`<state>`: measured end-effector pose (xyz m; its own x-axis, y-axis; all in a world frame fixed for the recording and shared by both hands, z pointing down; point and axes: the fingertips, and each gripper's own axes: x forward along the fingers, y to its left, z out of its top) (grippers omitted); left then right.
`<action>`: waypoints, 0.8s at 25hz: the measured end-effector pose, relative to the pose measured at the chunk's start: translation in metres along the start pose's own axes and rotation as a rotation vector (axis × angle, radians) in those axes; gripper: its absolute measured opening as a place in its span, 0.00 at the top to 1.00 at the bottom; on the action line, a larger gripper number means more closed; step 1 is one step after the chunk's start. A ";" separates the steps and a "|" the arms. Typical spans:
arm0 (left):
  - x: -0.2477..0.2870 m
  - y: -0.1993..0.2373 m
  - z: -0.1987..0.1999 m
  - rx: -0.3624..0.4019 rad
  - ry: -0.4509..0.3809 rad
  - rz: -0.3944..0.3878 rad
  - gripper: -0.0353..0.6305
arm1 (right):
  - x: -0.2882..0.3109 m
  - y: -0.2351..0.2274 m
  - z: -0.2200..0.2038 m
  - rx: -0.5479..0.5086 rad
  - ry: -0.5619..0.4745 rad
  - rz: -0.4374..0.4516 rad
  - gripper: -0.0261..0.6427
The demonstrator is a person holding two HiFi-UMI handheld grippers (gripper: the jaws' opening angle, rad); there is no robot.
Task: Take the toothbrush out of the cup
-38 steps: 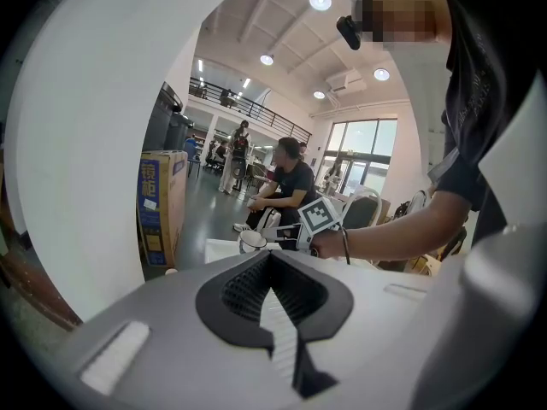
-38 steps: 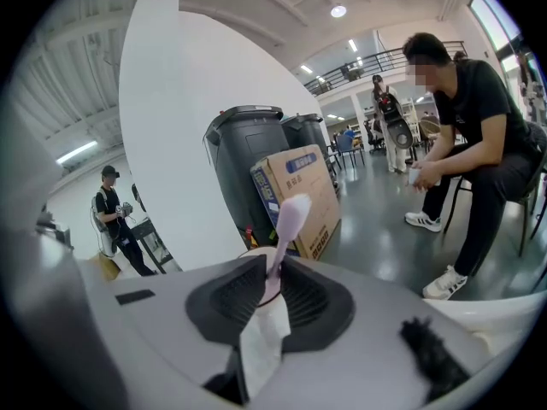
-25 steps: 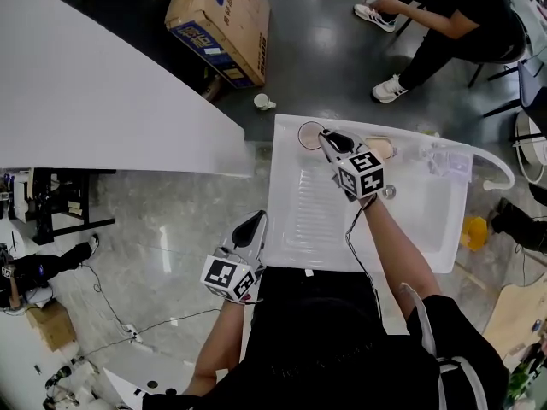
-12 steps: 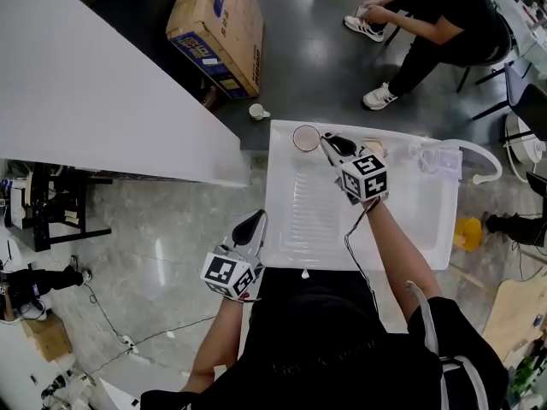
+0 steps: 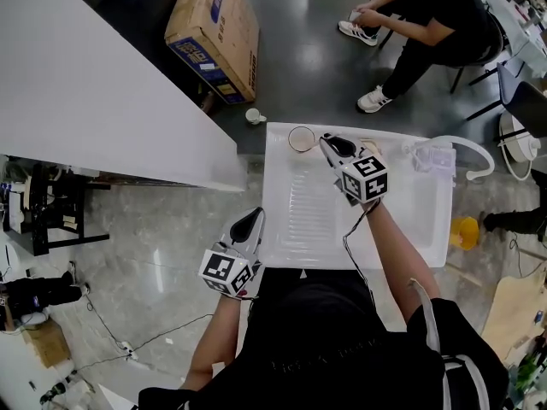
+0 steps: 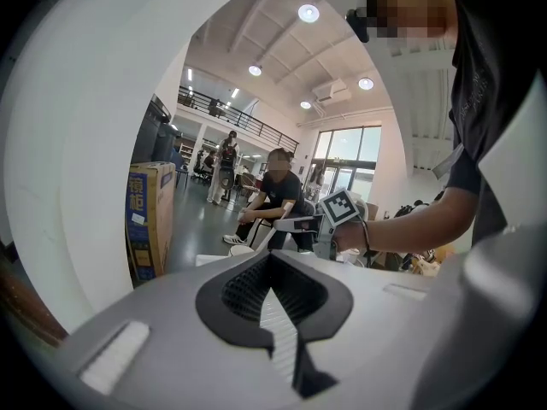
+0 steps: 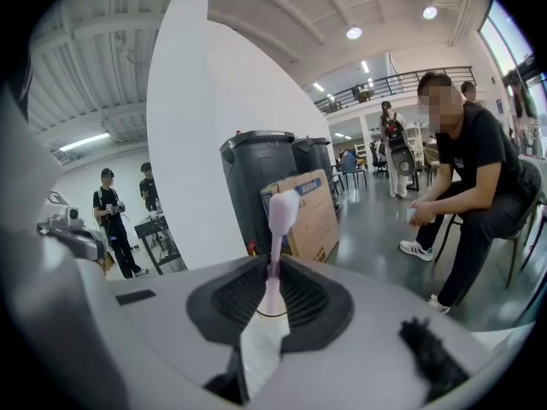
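Toothbrush [image 7: 274, 259] is pink and stands straight up between the jaws of the right gripper [image 5: 328, 142], which pinch its handle. Only the right gripper view shows this. In the head view the brush is too small to see. Its bottom end is hidden behind the jaws, so I cannot tell if it is in the cup or out of it.

Close to the person, the left gripper [image 5: 254, 220] hangs just off the left edge of the sink [image 5: 275, 203], near the near corner. Its jaws are close together with only a thin slit, and nothing is in them. Its own view does not show the cup, but it does show the right gripper across the sink.

Farther on, the right gripper is over the far part of the sink. The cup [image 5: 301, 138] stands at the far left corner, just beside the jaws. Past the sink a box [image 5: 214, 24] lies on the floor, and a person [image 5: 432, 20] sits.
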<state>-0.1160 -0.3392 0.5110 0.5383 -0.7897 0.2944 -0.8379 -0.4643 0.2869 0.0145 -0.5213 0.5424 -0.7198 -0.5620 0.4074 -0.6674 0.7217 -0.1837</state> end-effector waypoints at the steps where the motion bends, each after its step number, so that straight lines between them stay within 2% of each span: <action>1: 0.000 0.000 0.001 0.001 -0.002 -0.001 0.93 | -0.002 0.000 0.002 0.001 -0.004 -0.001 0.88; 20: 0.000 0.000 0.017 0.033 -0.043 -0.023 0.93 | -0.044 0.019 0.026 -0.031 -0.047 0.012 0.88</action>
<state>-0.1171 -0.3461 0.4955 0.5538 -0.7946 0.2488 -0.8282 -0.4950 0.2628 0.0285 -0.4932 0.4977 -0.7365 -0.5713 0.3623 -0.6529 0.7404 -0.1598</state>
